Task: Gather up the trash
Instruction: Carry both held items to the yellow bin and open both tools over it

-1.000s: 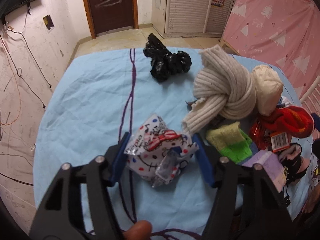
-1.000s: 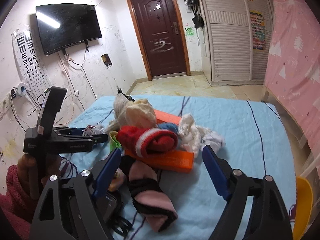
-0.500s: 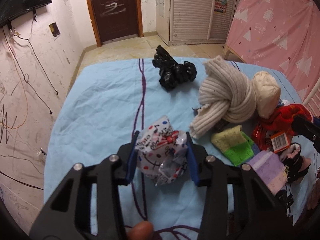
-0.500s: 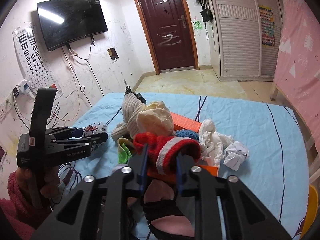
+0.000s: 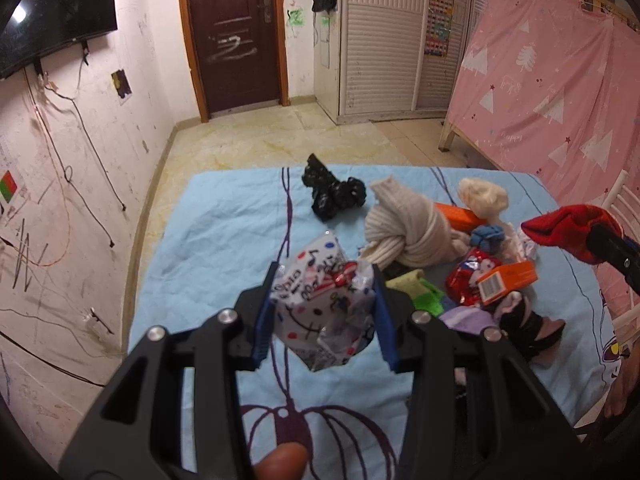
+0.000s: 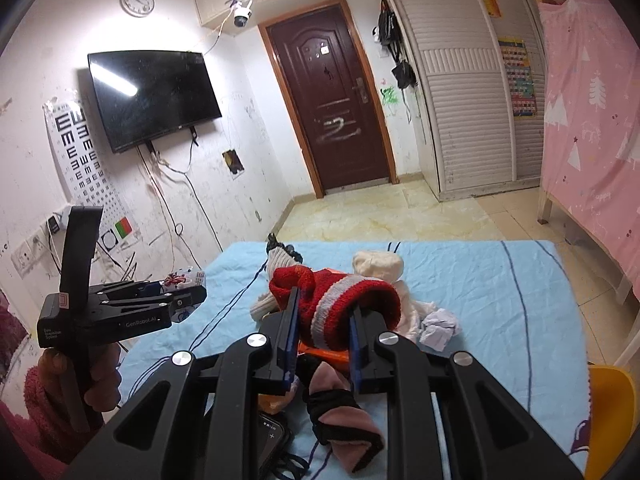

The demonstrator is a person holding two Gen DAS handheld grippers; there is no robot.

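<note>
I now have both pickups lifted off the bed [image 5: 224, 216]. My left gripper [image 5: 325, 312], open a second ago, is clamped on the spotted wrapper [image 5: 320, 312]; my right gripper [image 6: 322, 336] has closed on the red sock [image 6: 340, 300]. Remaining clutter lies beyond.

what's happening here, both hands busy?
Yes. A person works over a cluttered blue bedspread with a tool in each hand. The left tool is shut on a crumpled polka-dot wrapper and holds it clear of the bedspread. The right tool is shut on a red-and-white knit sock, raised above the pile. A black plastic bag, a knotted cream knit and crumpled paper lie on the bedspread.
</note>
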